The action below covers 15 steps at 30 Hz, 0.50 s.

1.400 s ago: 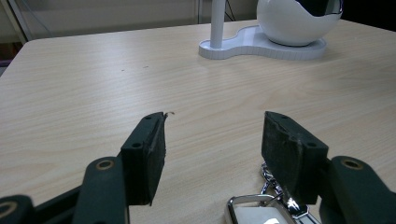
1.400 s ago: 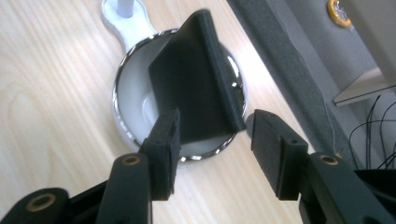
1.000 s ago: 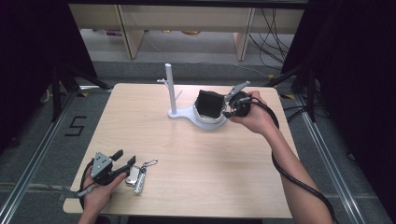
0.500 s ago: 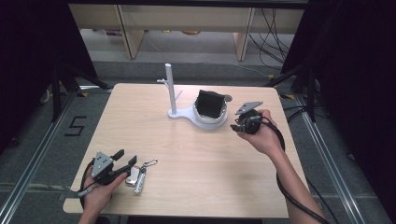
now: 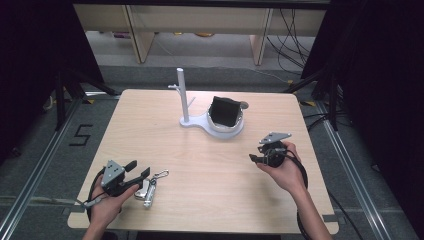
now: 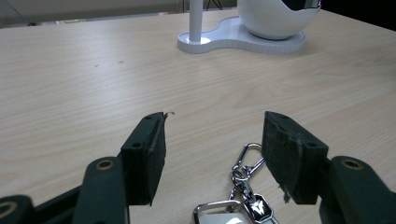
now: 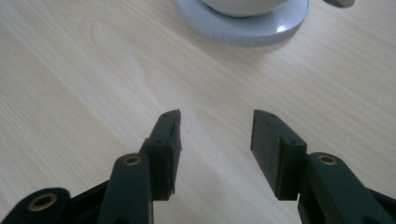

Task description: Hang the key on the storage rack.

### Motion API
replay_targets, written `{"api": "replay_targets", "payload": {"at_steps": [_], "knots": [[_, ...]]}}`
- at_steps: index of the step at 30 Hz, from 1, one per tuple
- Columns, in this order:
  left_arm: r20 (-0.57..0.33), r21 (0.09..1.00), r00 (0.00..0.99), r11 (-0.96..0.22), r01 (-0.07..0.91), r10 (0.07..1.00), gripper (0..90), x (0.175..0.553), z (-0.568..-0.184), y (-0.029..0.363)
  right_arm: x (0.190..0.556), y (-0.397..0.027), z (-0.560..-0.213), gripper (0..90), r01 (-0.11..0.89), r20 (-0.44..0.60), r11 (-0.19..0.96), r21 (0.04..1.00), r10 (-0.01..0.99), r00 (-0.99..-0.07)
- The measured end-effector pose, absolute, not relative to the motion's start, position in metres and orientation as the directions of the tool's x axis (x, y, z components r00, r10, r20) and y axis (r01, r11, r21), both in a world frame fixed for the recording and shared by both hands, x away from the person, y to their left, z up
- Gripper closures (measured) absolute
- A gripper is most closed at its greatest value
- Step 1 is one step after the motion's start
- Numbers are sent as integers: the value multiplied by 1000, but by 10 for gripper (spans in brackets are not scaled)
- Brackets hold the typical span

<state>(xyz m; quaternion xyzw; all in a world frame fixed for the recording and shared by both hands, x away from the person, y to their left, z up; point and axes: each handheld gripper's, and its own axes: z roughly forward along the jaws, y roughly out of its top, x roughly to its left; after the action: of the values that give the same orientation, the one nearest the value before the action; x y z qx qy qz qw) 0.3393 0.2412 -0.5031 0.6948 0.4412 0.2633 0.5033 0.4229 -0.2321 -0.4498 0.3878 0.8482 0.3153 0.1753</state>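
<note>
The left claw (image 5: 141, 173) rests low at the near left corner of the pale wooden surface (image 5: 200, 165), held in the person's left hand (image 5: 107, 202); its jaws stand apart and press on nothing. A silver key ring with a carabiner clip (image 5: 150, 186) lies flat on the surface just beside that claw; in the left gripper view the key ring (image 6: 243, 196) sits between the two black jaws, nearer the right-hand one, its clip pointing away toward the far side of the surface, and the pads do not touch it.

The right claw (image 5: 256, 158) is held in the person's right hand (image 5: 285, 167) toward the right side of the surface, well apart from the key ring; its jaws have just been opening and now stand wide, with nothing between them but bare wood in the right gripper view (image 7: 215, 135).

At the far middle of the surface stands a white stand (image 5: 200, 122) with an upright post (image 5: 182, 95) on its left end and a round white bowl (image 5: 226, 125) on its right end; a dark object (image 5: 224, 111) sits in the bowl, tilted; what it is cannot be told. The right claw points toward the stand's round end, whose rim (image 7: 243, 28) shows near the top of the right gripper view; the two are apart.
</note>
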Motion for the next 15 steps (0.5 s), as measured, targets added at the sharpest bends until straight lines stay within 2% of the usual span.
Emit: {"api": "replay_targets", "payload": {"at_steps": [2, 6, 8, 9, 11, 13, 15], "knots": [[-72, 927, 500, -127, 353, 863, 395, 342, -502, 242, 417, -234, -454, 534, 560, -46, 488, 670, 779, -625], [-69, 903, 494, -157, 400, 867, 395, 346, -494, 242, 407, -235, -461, 527, 583, -17, 452, 675, 799, -600], [-47, 894, 518, -196, 404, 854, 395, 352, -489, 242, 404, -235, -465, 520, 578, -34, 468, 668, 796, -605], [-80, 880, 501, -175, 442, 862, 395, 352, -488, 241, 403, -236, -466, 518, 582, -32, 479, 657, 789, -614], [-50, 869, 520, -219, 443, 853, 397, 356, -483, 240, 402, -236, -464, 518, 590, -24, 467, 658, 797, -604], [-80, 833, 514, -226, 505, 854, 406, 358, -479, 237, 402, -236, -463, 526, 587, -24, 473, 657, 791, -611], [-35, 797, 562, -317, 515, 826, 419, 364, -475, 235, 401, -236, -463, 534, 574, -34, 480, 663, 786, -618]]}}
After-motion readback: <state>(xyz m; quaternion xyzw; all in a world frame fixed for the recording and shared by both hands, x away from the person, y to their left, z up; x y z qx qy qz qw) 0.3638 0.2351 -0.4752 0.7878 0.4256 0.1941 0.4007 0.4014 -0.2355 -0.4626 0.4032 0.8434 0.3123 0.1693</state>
